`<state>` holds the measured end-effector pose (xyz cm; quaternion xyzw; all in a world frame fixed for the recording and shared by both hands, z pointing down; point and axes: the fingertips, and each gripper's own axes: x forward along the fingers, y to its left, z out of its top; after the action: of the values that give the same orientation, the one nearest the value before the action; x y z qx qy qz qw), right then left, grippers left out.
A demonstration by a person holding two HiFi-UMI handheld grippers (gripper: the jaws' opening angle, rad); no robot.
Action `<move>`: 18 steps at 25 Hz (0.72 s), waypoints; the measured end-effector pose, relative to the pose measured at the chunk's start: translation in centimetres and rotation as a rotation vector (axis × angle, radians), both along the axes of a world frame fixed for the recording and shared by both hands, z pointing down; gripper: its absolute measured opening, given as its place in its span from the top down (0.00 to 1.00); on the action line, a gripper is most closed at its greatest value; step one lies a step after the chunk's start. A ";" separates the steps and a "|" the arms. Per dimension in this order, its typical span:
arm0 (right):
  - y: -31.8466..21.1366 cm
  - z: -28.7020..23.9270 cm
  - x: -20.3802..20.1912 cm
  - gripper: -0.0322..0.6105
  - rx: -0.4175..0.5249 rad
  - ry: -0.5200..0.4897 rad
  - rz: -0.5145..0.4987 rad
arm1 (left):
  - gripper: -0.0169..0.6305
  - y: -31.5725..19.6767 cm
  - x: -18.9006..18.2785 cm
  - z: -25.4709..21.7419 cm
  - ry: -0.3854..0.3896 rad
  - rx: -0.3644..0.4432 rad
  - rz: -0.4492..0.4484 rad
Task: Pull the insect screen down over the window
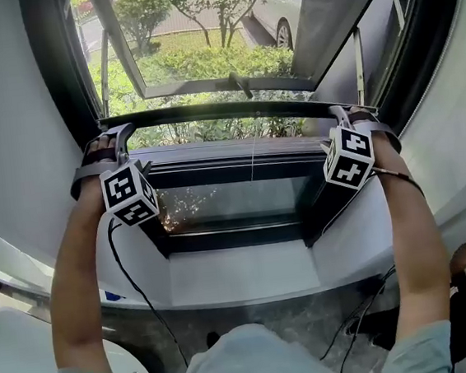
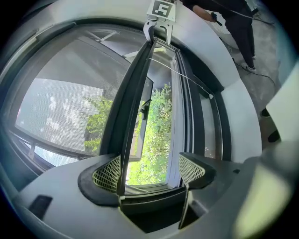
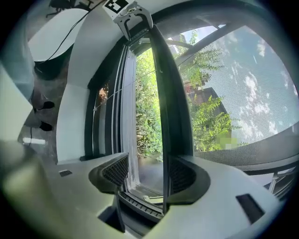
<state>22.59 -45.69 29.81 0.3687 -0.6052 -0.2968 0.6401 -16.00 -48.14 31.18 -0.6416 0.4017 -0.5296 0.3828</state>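
The left gripper (image 2: 150, 170) and right gripper (image 3: 148, 172) are held spread, with the screen bar (image 1: 225, 110) lodged between the jaws. The insect screen (image 2: 60, 112) is judged drawn partway. The window opening (image 1: 211, 132) toward 6 o'clock is left uncovered.

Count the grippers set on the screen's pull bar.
2. The left gripper sits at the left end of the pull bar, the right gripper at its right end; each has jaws apart, the bar against one jaw.
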 end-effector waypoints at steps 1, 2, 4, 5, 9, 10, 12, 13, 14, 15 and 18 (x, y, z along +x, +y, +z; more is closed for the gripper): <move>0.0 0.7 0.0 0.53 -0.002 -0.002 -0.001 | 0.36 0.0 0.1 0.7 0.003 -0.010 0.000; 0.0 1.4 0.1 0.53 -0.005 -0.002 -0.002 | 0.36 0.1 0.1 1.4 0.007 -0.019 0.000; 0.1 2.9 0.1 0.53 -0.016 -0.002 -0.004 | 0.36 0.2 0.2 2.9 0.019 -0.037 0.000; 0.2 3.7 0.1 0.53 -0.024 -0.003 -0.004 | 0.36 0.2 0.2 3.6 0.027 -0.048 -0.001; 0.3 6.4 0.1 0.53 -0.036 -0.001 -0.004 | 0.36 0.4 0.3 6.2 0.047 -0.068 -0.002; 0.2 6.8 0.1 0.53 -0.032 -0.005 -0.004 | 0.36 0.3 0.3 6.7 0.051 -0.065 -0.003; 0.2 7.4 0.1 0.53 -0.028 -0.012 -0.005 | 0.36 0.3 0.3 7.2 0.062 -0.058 -0.004; 0.1 7.7 0.1 0.53 -0.027 -0.011 -0.005 | 0.36 0.2 0.3 7.5 0.067 -0.056 -0.004; 0.1 8.0 0.1 0.53 -0.025 -0.010 -0.005 | 0.36 0.3 0.4 7.8 0.070 -0.055 -0.004; 0.1 8.2 0.1 0.53 -0.022 -0.010 -0.004 | 0.36 0.3 0.4 8.1 0.072 -0.053 -0.005; 0.0 8.7 0.1 0.53 -0.005 -0.018 -0.005 | 0.36 0.2 0.4 8.6 0.076 -0.048 -0.009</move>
<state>22.71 -45.72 38.56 0.3682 -0.6127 -0.2934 0.6348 -15.61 -47.90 39.81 -0.6684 0.4061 -0.5160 0.3494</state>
